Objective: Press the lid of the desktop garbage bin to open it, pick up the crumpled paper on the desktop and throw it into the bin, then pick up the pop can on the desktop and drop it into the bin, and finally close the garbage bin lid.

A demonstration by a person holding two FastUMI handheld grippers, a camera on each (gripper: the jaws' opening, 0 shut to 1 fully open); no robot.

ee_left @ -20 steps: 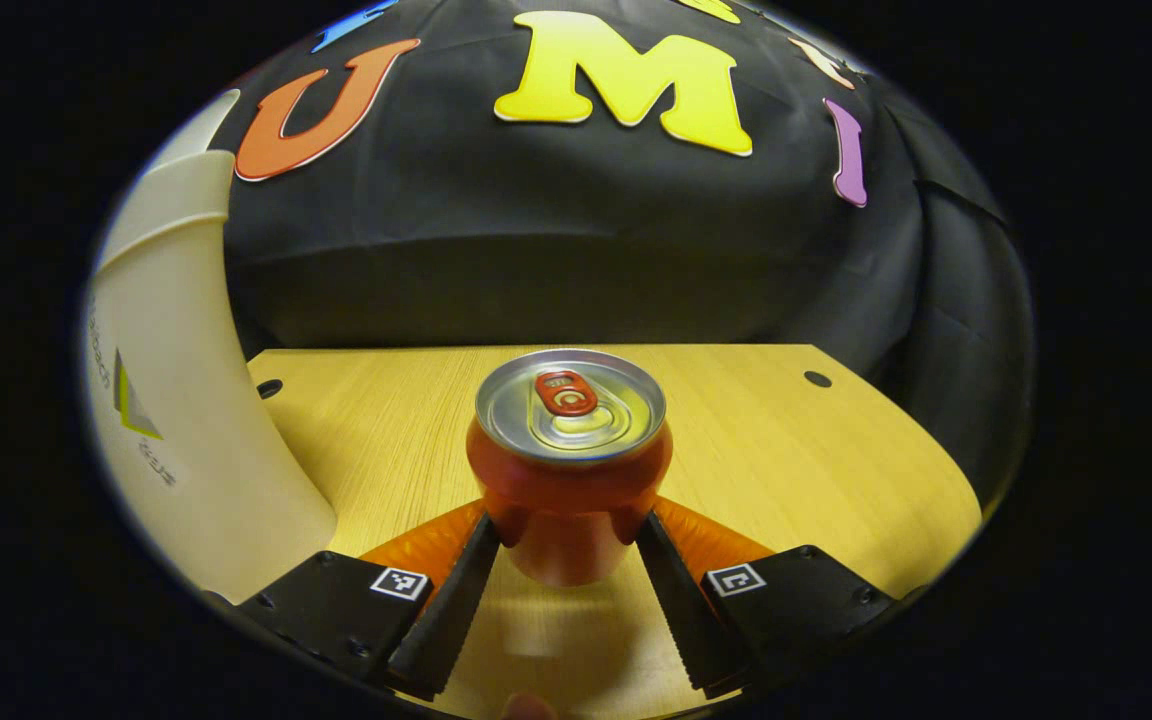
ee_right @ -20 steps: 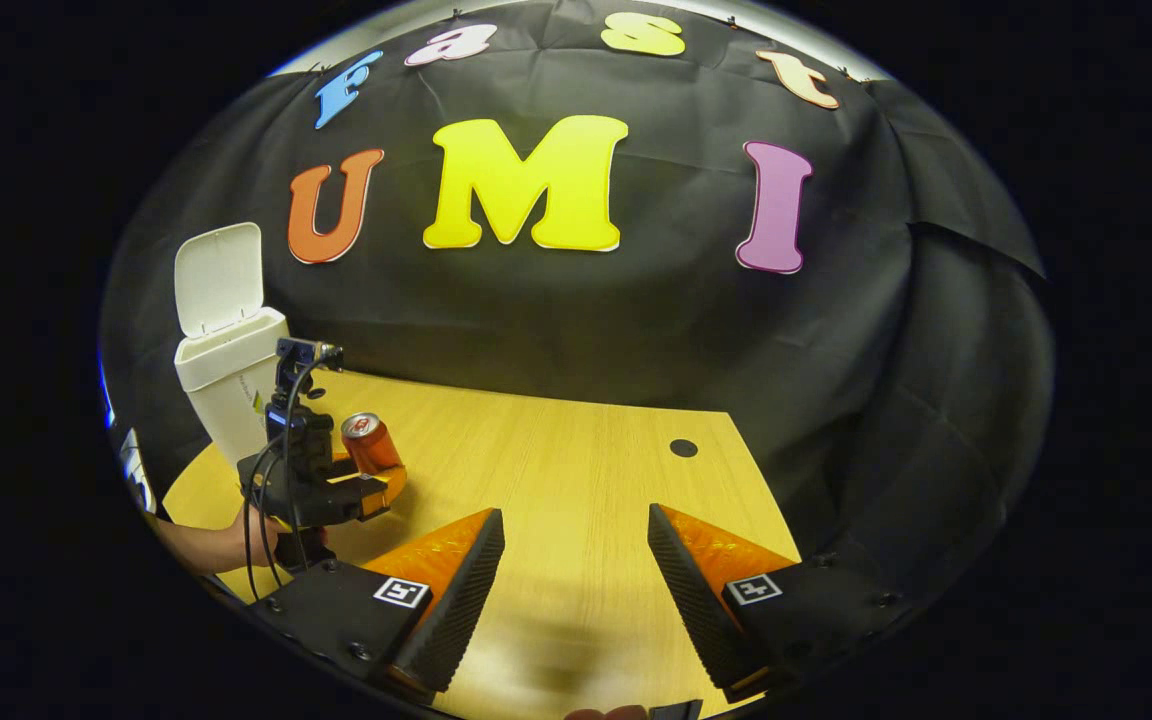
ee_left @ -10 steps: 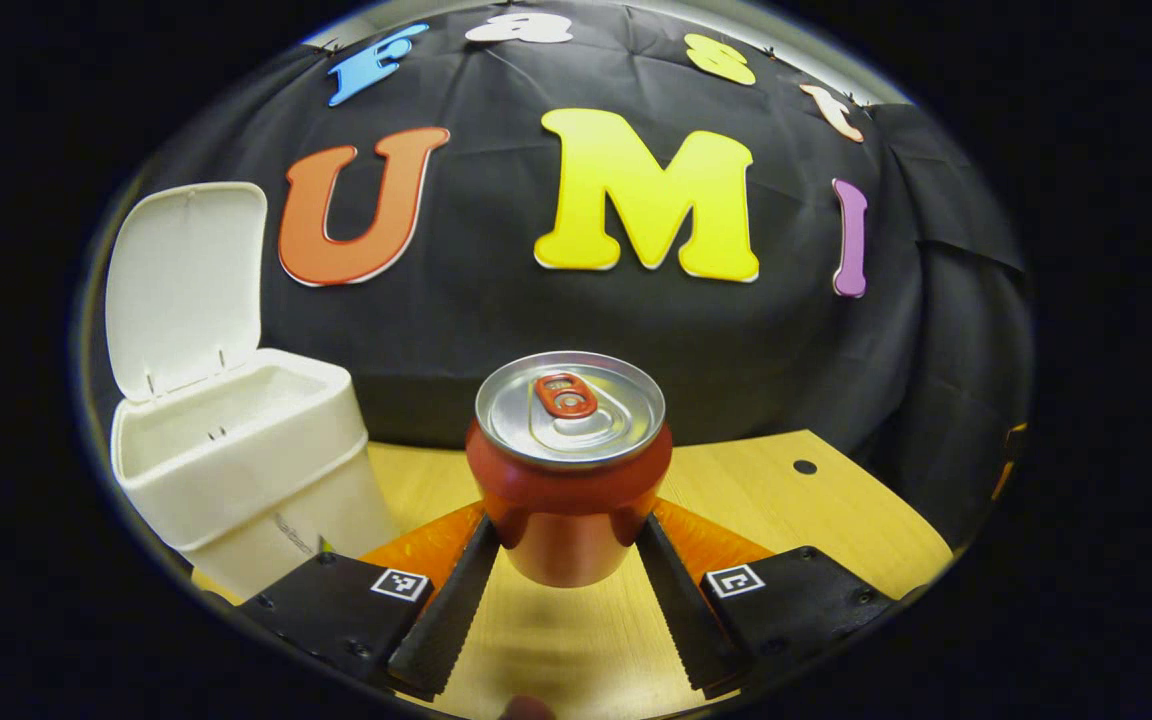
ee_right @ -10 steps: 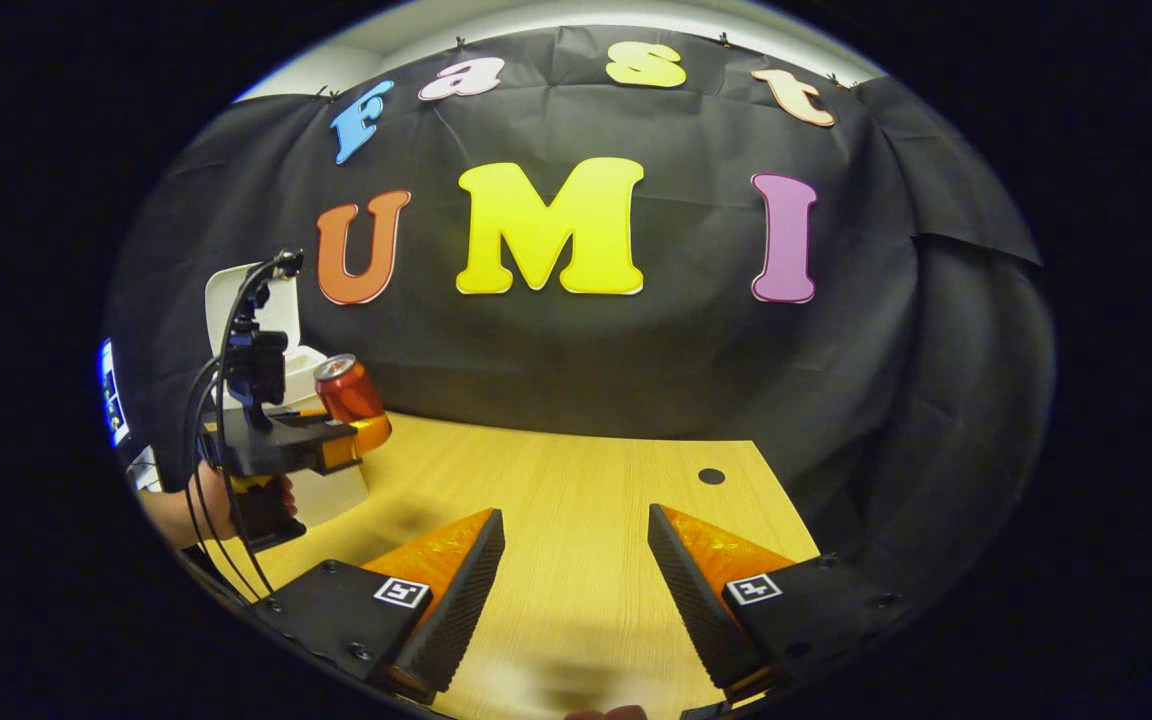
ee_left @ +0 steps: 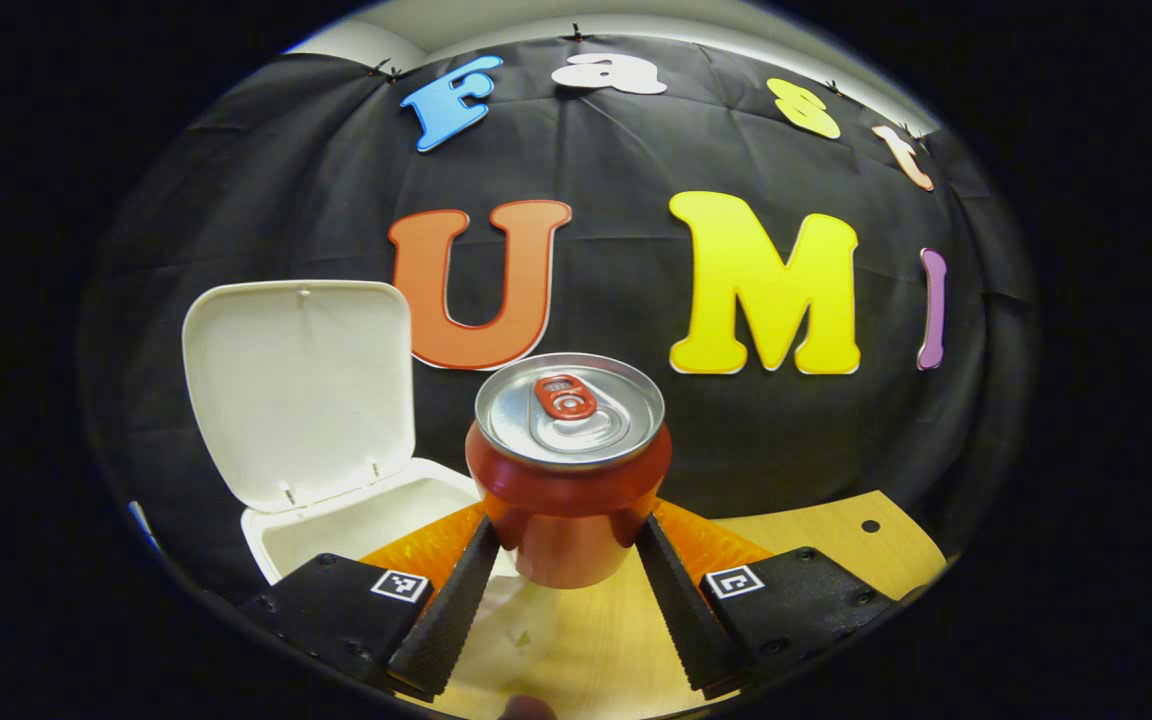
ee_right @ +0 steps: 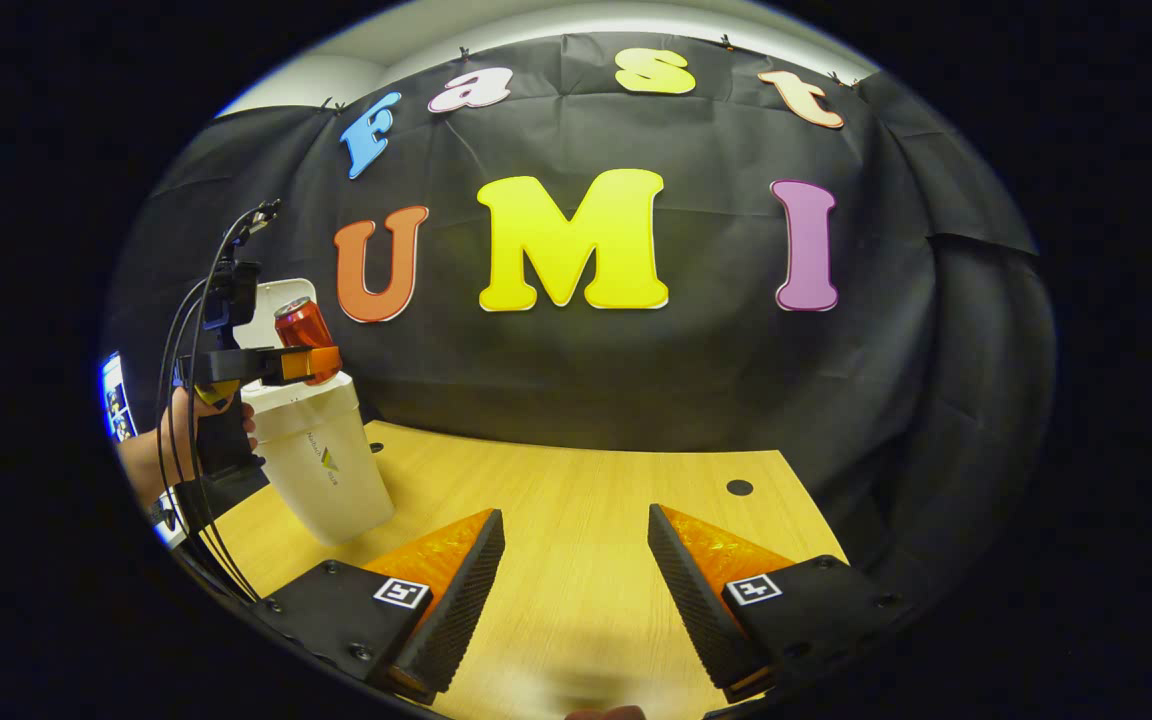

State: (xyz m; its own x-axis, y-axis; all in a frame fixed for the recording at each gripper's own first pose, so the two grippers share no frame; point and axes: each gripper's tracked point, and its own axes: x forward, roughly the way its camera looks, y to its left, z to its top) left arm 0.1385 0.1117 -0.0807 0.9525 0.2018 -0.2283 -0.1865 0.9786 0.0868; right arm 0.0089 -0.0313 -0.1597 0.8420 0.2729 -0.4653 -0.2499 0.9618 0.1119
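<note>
Above wooden table (ee_right: 576, 510), left gripper (ee_left: 564, 545) jaws clamp upright pop can (ee_left: 568, 465); right gripper (ee_right: 574, 570) jaws gape.

The left gripper (ee_left: 568, 560) is clamping its two fingers (ee_left: 451, 600) on the pop can (ee_left: 568, 470), held aloft level by a hand (ee_right: 171, 440). The right gripper (ee_right: 576, 590) is hovering low with fingers spread wide apart.
</note>
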